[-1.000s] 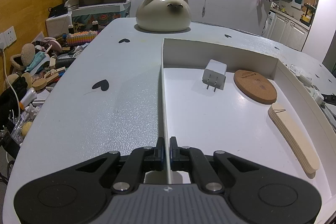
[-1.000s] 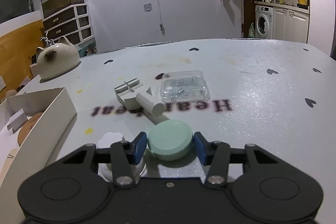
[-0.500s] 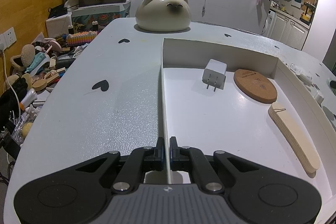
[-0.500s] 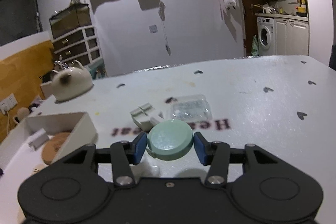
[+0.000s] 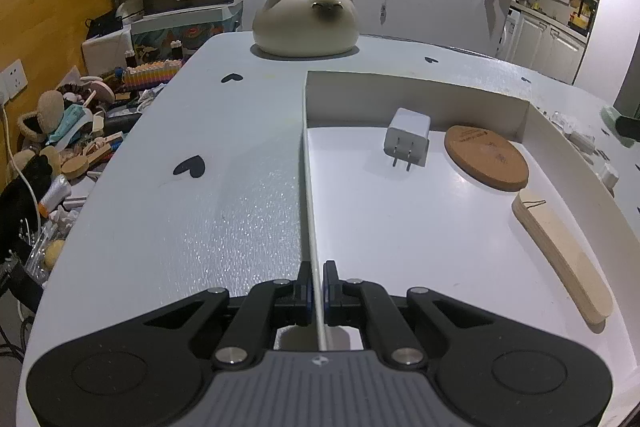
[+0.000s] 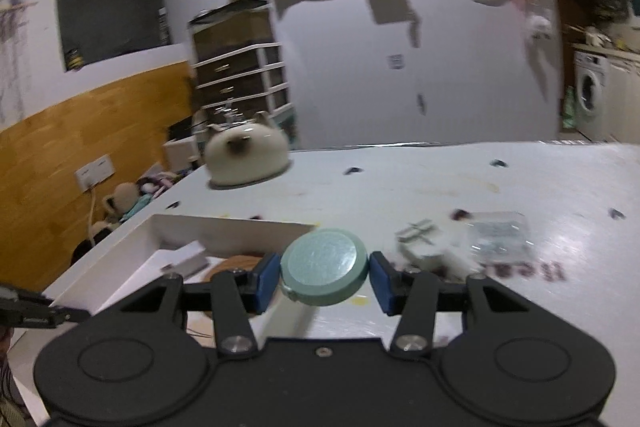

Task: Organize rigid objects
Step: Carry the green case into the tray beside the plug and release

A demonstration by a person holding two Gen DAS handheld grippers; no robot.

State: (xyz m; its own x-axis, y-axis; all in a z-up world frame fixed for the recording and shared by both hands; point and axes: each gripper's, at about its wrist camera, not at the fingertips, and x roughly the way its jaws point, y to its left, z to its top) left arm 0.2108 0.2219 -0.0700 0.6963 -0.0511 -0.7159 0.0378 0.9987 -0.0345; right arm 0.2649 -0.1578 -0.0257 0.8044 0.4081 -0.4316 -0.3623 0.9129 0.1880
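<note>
My right gripper (image 6: 325, 277) is shut on a round pale green disc (image 6: 324, 267) and holds it in the air above the table, close to the right wall of the white box (image 6: 168, 239). My left gripper (image 5: 316, 291) is shut on the left wall of the white box (image 5: 308, 187), pinching the thin edge. Inside the box lie a white plug adapter (image 5: 407, 135), a round cork coaster (image 5: 486, 157) and a curved wooden piece (image 5: 560, 251). The right gripper's tip and the green disc (image 5: 610, 115) peek in at the right edge of the left wrist view.
A cat-shaped ceramic pot (image 5: 306, 21) stands at the table's far edge. On the table right of the box lie a white plastic part (image 6: 424, 243) and a clear plastic case (image 6: 498, 237). A cluttered heap of toys (image 5: 60, 147) lies off the table's left side.
My right gripper has lifted the green disc off the table and swung it left toward the white box. The left gripper has stayed clamped on the box wall.
</note>
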